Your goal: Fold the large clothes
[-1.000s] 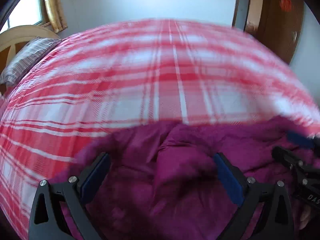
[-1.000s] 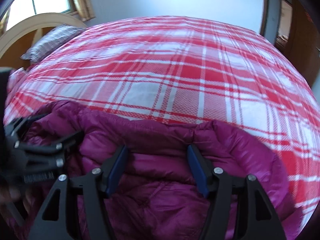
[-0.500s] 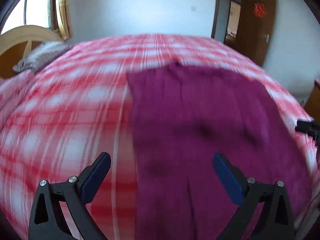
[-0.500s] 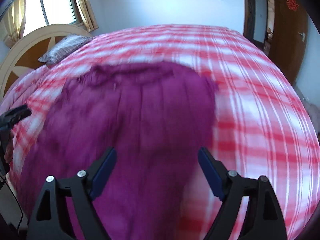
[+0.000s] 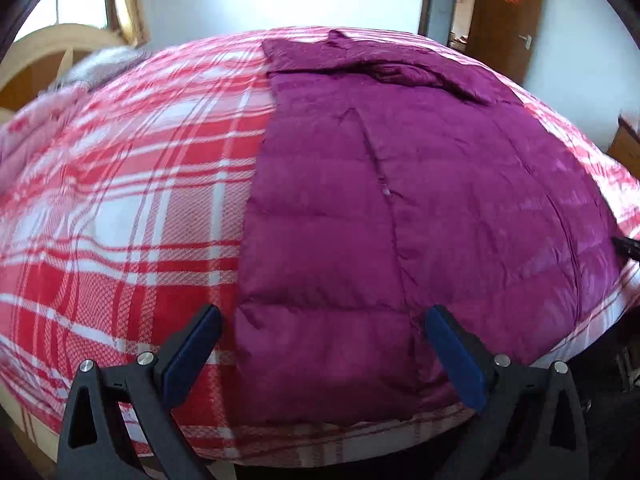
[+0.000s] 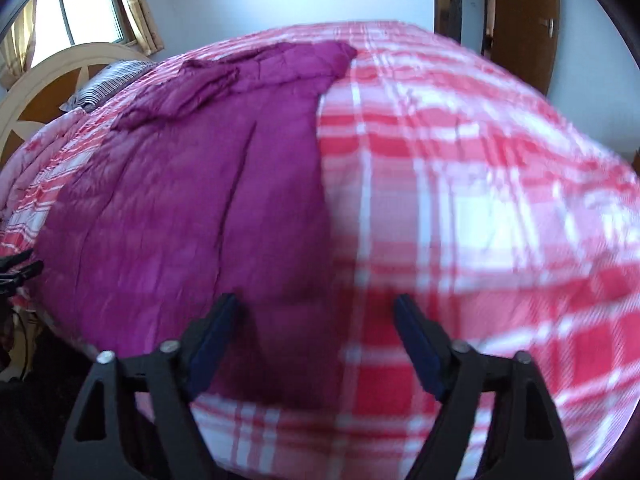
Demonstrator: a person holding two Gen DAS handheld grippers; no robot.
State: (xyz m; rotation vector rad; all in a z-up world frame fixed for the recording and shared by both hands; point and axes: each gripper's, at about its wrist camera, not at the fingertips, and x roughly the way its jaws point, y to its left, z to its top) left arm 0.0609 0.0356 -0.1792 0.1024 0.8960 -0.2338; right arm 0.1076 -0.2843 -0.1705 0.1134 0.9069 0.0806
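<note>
A magenta quilted jacket (image 5: 400, 208) lies spread flat on the red-and-white plaid bedcover (image 5: 132, 200), its collar end toward the far wall. My left gripper (image 5: 322, 320) hovers over the jacket's near left hem corner; its jaws stand wide, are closing a little, and no pad presses the cloth. In the right wrist view the jacket (image 6: 192, 200) fills the left half. My right gripper (image 6: 316, 304) hangs over the near right hem edge with its jaws closing and the pads clear of the fabric. Each gripper's tip shows at the edge of the other's view.
The bed's near edge runs just below both grippers. A wooden headboard (image 6: 60, 88) and a striped pillow (image 6: 108, 80) sit at the far left, under a window (image 6: 76, 20). A brown door (image 5: 508, 16) stands at the far right.
Both grippers have drawn back from the bunched jacket toward the bed's near edge. The jacket now lies stretched out flat. The right jaws widened, then narrowed again.
</note>
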